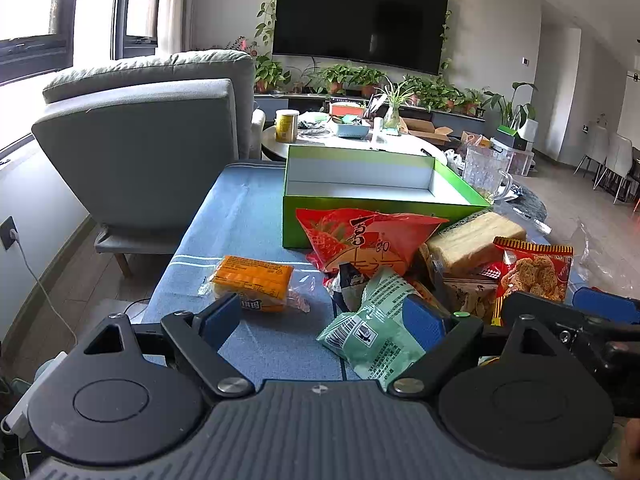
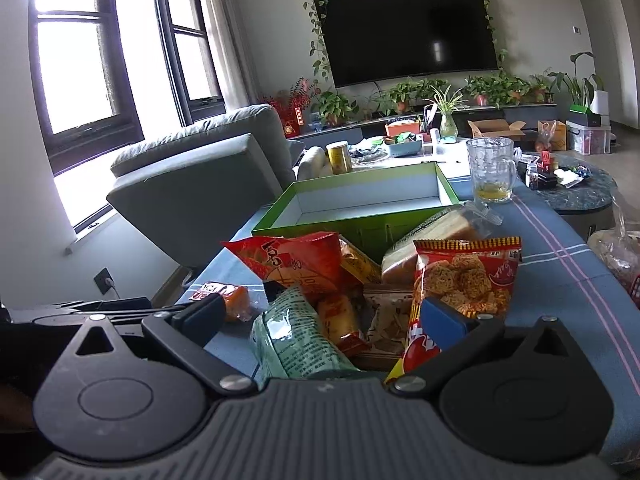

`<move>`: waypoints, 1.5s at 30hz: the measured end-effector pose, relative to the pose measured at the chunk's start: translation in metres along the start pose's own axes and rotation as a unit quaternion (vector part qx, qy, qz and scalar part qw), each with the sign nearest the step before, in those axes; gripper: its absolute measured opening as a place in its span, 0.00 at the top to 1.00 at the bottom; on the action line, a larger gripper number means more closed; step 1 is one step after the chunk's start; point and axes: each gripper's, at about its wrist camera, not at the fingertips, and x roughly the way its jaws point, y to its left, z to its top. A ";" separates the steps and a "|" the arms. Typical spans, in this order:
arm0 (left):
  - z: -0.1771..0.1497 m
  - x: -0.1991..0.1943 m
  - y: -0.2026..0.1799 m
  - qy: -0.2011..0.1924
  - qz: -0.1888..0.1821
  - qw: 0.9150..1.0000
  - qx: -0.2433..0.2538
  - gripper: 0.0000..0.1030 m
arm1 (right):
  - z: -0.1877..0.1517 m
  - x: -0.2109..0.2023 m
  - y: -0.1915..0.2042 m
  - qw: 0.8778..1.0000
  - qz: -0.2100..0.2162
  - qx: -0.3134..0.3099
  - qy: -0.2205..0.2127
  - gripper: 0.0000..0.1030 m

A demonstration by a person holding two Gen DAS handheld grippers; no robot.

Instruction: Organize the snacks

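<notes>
The snacks are heaped on the near part of the blue desk [image 1: 240,216], in front of the empty green box [image 1: 360,184], whose open top faces up and whose long axis runs left to right across the desk.

The left gripper [image 1: 324,320] is held with its fingers spread wide and nothing between them. The pale green packet [image 1: 376,332] lies just ahead and slightly to the right of its midline, against the right finger pad; its long axis is seen running from near left to far right, the barcode end nearest. The orange packet [image 1: 252,280] lies apart to the left, its long axis left to right, just beyond the left finger.

The right gripper [image 2: 320,316] is likewise wide and empty. The red noodle-snack bag [image 2: 464,276] stands leaning just beyond its right finger, its long axis roughly upright, with the green packet [image 2: 288,336] low between the fingers.

The green packet is judged nearest to both grippers; the box lies straight beyond the heap.
</notes>
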 end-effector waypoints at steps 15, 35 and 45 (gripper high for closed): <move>0.000 0.000 0.001 0.001 0.000 1.000 0.001 0.16 | 0.000 0.001 0.000 1.000 -0.001 -0.001 0.001 0.22; 0.001 0.001 0.003 0.001 0.002 1.000 0.000 0.16 | -0.001 0.000 0.006 1.000 -0.005 -0.020 0.002 0.22; 0.002 0.000 0.003 0.002 0.004 1.000 -0.001 0.16 | -0.001 0.000 0.006 1.000 -0.005 -0.022 0.002 0.22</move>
